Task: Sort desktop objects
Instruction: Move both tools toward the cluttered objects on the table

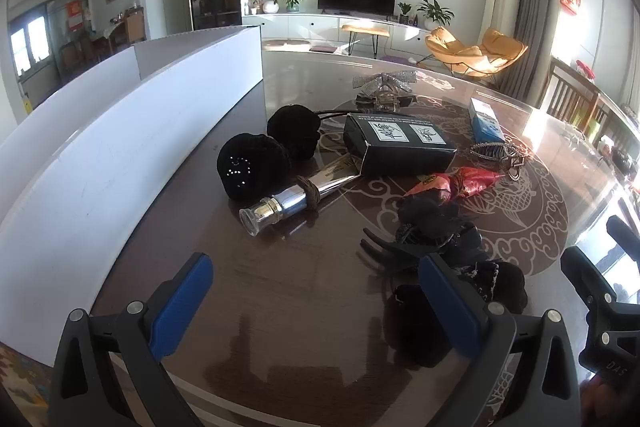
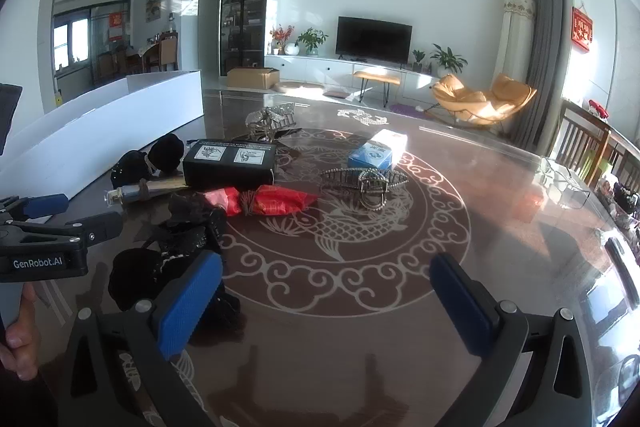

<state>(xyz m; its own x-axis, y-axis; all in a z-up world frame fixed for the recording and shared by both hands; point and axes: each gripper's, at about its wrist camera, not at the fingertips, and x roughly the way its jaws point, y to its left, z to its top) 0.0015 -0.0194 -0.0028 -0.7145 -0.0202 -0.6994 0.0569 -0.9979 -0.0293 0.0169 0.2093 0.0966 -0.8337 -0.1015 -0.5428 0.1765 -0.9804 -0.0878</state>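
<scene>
1. The things to sort lie in a loose cluster on the dark glossy table, over its pale fish-and-cloud pattern.
2. At the middle lies a black box with two white labels on top; in the right wrist view it sits left of centre.
3. Touching the box's near-left corner is a silver tube with a clear cap, a brown hair tie wrapped around it.
4. Left of the tube rest two black knitted pom-poms, just beside a white open box that runs along the table's left side.
5. Near the black box lies a red packet, tied around its middle with a brown band.
6. To the right of it is a metal claw clip, and farther off a blue-and-white carton.
7. On the far side of the black box stands a silver bow clip.
8. Nearest the cameras sits a heap of black hair accessories, including a black claw clip.
9. The left gripper hovers over bare table with its blue-padded tongs wide apart, holding nothing; its right finger overlaps the black heap in view.
10. The right gripper is likewise spread wide and empty, above the patterned centre.
11. The left gripper shows at the left edge of the right wrist view.
</scene>
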